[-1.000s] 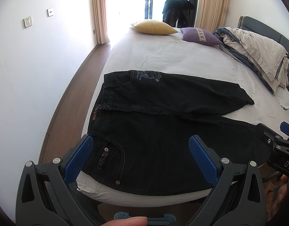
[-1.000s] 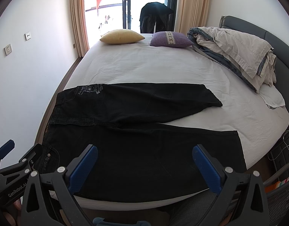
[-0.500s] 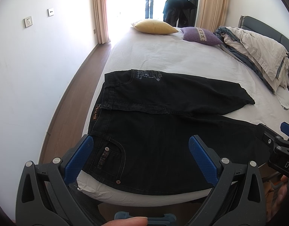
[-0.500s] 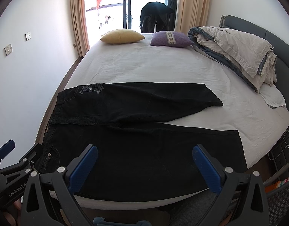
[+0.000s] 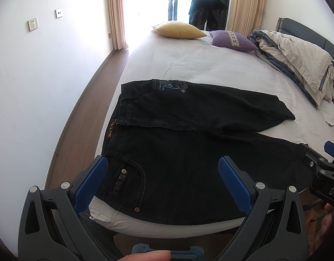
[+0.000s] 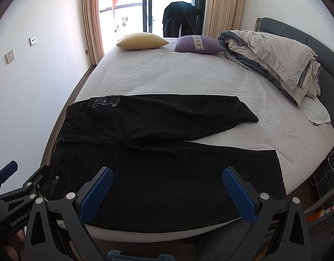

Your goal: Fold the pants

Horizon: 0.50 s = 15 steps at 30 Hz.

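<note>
Black jeans (image 5: 188, 143) lie flat on the white bed, waistband to the left, legs spread apart to the right; they also show in the right wrist view (image 6: 167, 152). My left gripper (image 5: 164, 184) is open and empty, hovering above the front pocket (image 5: 127, 180) near the bed's near edge. My right gripper (image 6: 166, 193) is open and empty above the near leg. The near leg's hem (image 6: 278, 169) lies at the right. The far leg's hem (image 6: 247, 111) lies further back.
The white bed (image 6: 177, 74) holds a yellow pillow (image 6: 143, 41), a purple pillow (image 6: 198, 44) and a piled duvet (image 6: 273, 56) at the right. A wall and wooden floor (image 5: 84, 102) run along the left. A mesh basket (image 6: 325, 224) stands at the lower right.
</note>
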Tool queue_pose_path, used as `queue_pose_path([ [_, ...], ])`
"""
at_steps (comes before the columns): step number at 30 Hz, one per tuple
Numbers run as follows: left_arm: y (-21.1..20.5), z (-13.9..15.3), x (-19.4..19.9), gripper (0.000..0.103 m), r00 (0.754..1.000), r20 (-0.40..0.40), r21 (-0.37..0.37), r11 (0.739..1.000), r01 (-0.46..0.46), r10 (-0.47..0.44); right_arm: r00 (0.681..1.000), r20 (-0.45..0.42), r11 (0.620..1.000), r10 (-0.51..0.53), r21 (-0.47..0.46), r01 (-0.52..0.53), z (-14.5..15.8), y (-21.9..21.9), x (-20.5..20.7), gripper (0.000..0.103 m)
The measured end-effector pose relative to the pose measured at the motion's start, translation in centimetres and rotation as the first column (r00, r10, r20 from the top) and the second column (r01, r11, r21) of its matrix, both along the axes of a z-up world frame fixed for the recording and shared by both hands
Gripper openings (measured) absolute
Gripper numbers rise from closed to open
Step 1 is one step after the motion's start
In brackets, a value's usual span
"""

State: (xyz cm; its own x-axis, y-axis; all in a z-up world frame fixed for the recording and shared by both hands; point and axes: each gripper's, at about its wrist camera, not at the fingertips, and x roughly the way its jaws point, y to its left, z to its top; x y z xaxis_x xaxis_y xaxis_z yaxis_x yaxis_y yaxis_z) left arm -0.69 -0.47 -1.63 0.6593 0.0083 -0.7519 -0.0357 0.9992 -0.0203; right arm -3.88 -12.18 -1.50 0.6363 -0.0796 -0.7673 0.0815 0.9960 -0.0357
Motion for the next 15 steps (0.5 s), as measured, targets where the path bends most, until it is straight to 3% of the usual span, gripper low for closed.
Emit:
queue_pose_path([
  [8,0.5,-1.0,0.2,0.103,1.0,-0.004,0.007,1.0,0.001,-0.001,1.0,-0.002,1.0,0.006,0.007,-0.006,-0.2,0.6,0.0,0.103],
  [15,0.4,-2.8,3.0,0.103,0.997,-0.006,0.102,0.992,0.073,-0.073,0.996,0.017,0.994,0.084,0.074,-0.085,0.1,-1.3,1.7,0.103],
])
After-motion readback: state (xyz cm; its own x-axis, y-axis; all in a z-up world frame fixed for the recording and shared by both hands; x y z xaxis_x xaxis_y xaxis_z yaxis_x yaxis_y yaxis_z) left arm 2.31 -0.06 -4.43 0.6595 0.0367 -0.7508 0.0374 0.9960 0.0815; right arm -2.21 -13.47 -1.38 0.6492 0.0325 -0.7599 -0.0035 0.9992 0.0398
